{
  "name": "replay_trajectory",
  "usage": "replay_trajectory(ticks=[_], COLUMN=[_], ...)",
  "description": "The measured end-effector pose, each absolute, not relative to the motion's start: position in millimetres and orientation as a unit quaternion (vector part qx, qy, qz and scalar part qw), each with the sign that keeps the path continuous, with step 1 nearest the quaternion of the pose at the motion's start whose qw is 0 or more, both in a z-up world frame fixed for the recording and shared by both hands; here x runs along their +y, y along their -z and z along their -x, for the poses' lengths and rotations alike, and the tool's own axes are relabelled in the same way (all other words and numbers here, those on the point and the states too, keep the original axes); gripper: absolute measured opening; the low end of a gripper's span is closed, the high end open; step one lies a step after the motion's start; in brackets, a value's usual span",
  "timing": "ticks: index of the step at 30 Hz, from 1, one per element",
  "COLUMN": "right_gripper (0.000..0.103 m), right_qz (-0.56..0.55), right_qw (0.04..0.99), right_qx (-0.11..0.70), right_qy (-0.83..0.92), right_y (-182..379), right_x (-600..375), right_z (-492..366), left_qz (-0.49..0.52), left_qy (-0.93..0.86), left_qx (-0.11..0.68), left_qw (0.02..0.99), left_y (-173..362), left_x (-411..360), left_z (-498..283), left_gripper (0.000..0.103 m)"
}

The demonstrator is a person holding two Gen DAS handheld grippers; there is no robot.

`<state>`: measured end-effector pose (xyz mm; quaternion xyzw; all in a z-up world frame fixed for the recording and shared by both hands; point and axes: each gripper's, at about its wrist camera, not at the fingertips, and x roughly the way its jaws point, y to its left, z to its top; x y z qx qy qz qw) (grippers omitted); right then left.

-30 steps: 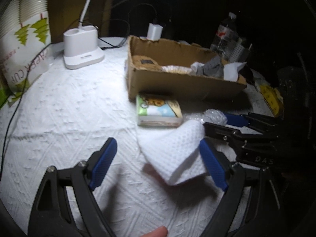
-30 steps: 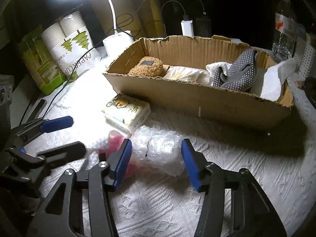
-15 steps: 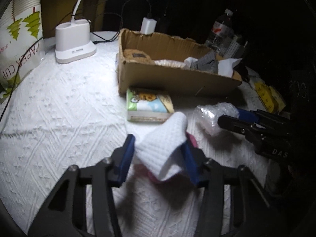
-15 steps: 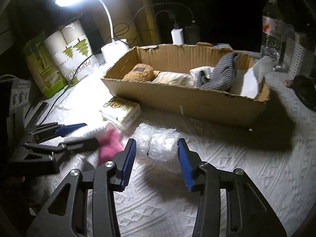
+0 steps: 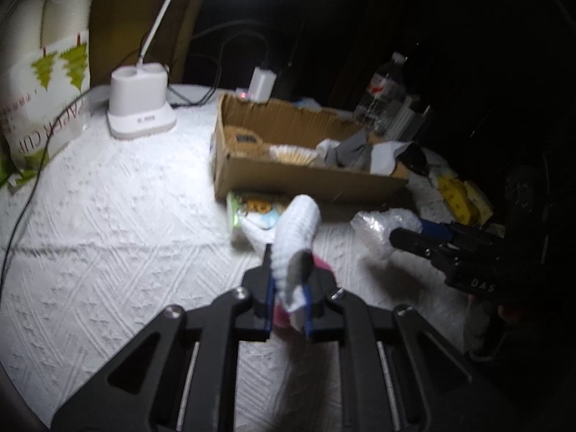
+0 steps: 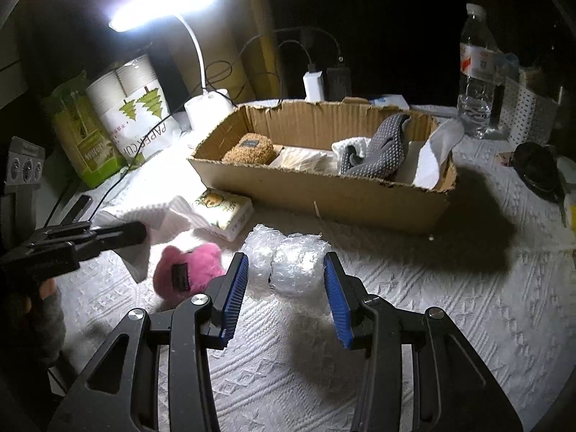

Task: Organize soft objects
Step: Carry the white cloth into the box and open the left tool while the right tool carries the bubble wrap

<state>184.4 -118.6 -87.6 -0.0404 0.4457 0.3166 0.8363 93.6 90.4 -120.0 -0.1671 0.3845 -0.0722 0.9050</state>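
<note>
The left gripper (image 5: pixel 287 300) has just closed on the white waffle-weave cloth (image 5: pixel 295 237), hiding its lower fold. The right gripper (image 6: pixel 286 300) brackets the clear bubble-wrap bundle (image 6: pixel 288 262), seemingly pressing; a pink fluffy toy (image 6: pixel 190 270) lies alongside.

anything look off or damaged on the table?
Mostly fine. The cardboard box has a ragged, torn top rim. A pink fluffy toy and a pack of tissues lie loose on the tablecloth outside the box. Nothing spilled.
</note>
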Motion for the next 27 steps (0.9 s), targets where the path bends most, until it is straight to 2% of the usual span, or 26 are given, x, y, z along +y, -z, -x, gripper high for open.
replay_trajectory(ticks=[11,27], right_gripper=[0.045,0.045], right_qz=[0.034,0.018], right_qw=[0.85,0.864], right_qx=[0.425,0.402], right_qy=[-0.308,-0.304], right_y=[66.3,51.2], right_x=[-134.3,-161.4], right_z=[-180.7,-190.1], left_qz=[0.15,0.119], left_qy=[0.071,0.078], left_qx=[0.345,0.331], left_qw=[0.924,0.933], left_y=[81.3,59.4], left_x=[90.0,69.7], left_z=[-82.1,-109.4], left_gripper=[0.012,0.012])
